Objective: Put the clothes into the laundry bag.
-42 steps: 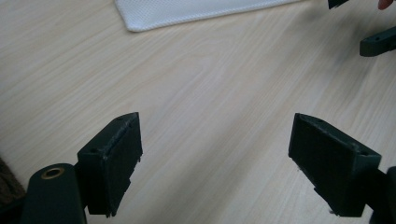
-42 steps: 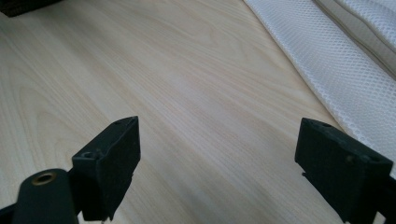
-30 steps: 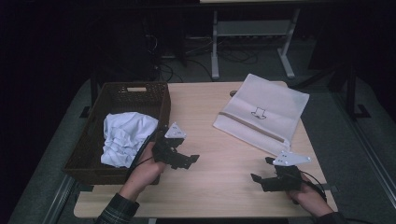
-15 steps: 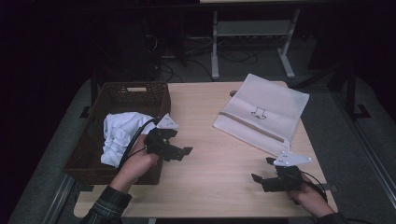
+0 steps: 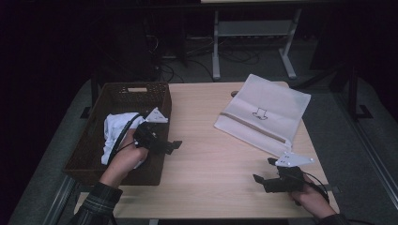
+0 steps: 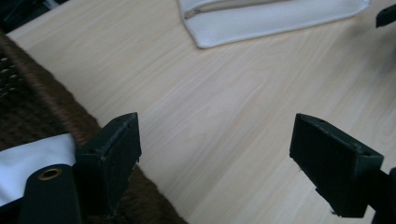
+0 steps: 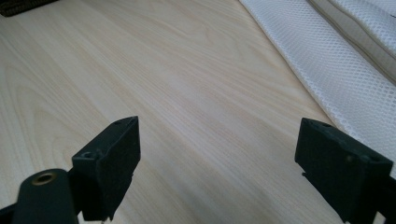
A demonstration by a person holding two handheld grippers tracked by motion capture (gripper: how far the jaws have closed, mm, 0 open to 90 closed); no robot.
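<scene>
A crumpled white cloth (image 5: 114, 133) lies in the dark wicker basket (image 5: 117, 93) at the table's left; the left gripper (image 5: 174, 145) hangs wide and empty over its rim; the right gripper (image 5: 263, 176) rests wide beside a white mesh bag (image 5: 272, 112); pale wood table (image 5: 206, 159), dark room.

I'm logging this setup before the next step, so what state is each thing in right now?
Left gripper: jaws open, nothing between them, at the basket's near edge.
Right gripper: jaws open, empty, over bare table.
White cloth: crumpled, lying in the basket.
Wicker basket: upright, on the table's left side.
Mesh bag: lying flat, zipper looks closed.
Table: bare in the middle.
</scene>
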